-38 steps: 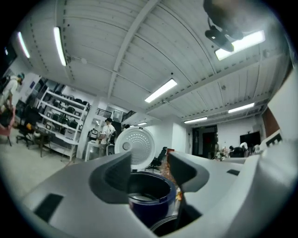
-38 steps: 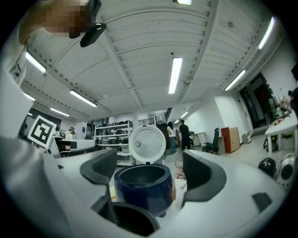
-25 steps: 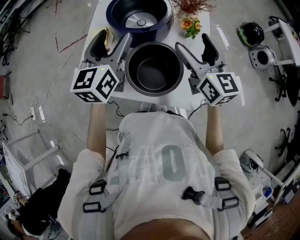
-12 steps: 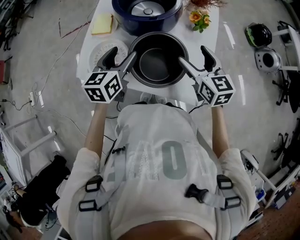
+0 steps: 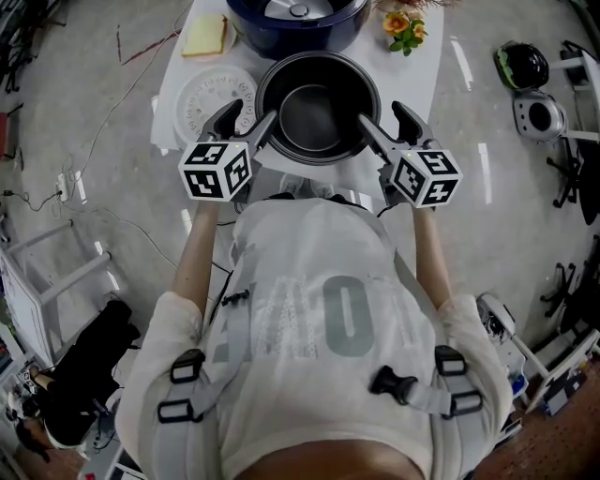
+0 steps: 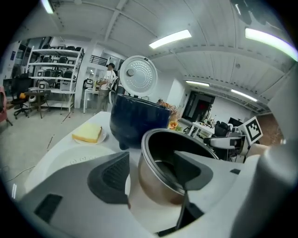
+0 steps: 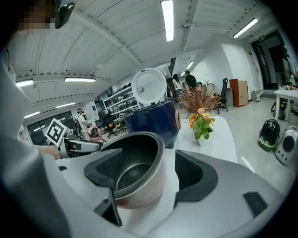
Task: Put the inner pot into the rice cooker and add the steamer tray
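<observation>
The left gripper (image 5: 249, 114) is open, its jaws astride the left wall of the pot (image 5: 319, 108), one inside and one outside, with nothing clamped. The right gripper (image 5: 382, 114) stands likewise on the pot's right wall; its jaws have just been closing, but the outer pad is clear of the metal.

The pot sits on the tabletop (image 5: 422, 66) between the two grippers, upright with its mouth up and its axis vertical. It is round, so it has no long axis across.

Judged stiff, smooth and slippery, and light while empty — pinch the rim at opposite sides and lift level.

The tray (image 5: 211, 94) lies flat just left of the pot. The cooker (image 5: 246, 21) stands just behind the pot, lid up.
</observation>
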Motion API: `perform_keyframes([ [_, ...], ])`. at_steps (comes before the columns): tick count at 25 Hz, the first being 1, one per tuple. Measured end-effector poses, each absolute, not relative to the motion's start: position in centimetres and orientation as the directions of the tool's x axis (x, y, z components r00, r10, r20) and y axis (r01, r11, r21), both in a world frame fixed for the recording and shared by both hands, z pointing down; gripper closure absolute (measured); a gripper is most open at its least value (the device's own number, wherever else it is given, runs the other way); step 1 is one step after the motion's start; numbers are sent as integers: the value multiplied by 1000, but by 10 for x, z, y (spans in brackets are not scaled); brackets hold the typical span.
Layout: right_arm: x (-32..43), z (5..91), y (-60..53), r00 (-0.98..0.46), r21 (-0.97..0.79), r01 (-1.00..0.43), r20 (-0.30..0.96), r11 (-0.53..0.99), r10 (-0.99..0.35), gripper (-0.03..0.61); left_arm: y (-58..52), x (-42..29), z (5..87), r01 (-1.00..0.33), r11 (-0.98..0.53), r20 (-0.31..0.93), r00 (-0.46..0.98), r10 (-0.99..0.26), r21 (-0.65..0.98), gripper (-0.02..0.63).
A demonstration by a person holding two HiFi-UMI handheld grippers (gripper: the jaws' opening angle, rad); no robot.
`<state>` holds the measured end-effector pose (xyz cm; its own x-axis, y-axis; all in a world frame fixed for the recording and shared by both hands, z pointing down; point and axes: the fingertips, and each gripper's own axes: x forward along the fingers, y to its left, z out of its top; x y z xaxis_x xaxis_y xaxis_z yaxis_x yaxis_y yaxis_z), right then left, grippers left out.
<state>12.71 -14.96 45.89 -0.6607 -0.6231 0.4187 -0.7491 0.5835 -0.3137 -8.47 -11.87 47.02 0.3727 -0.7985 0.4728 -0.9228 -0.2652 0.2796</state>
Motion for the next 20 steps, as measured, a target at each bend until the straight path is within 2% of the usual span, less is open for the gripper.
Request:
perform_keyframes([
  [11, 129, 474, -141, -642, -369, -767, 432, 526, -633, 279, -107, -72, 484, -895, -293, 502, 434, -748, 336, 368],
  [20, 129, 484, -135, -611, -285, -787, 485, 547, -626, 313, -106, -66, 484, -883, -314, 500, 459, -734, 350, 426],
])
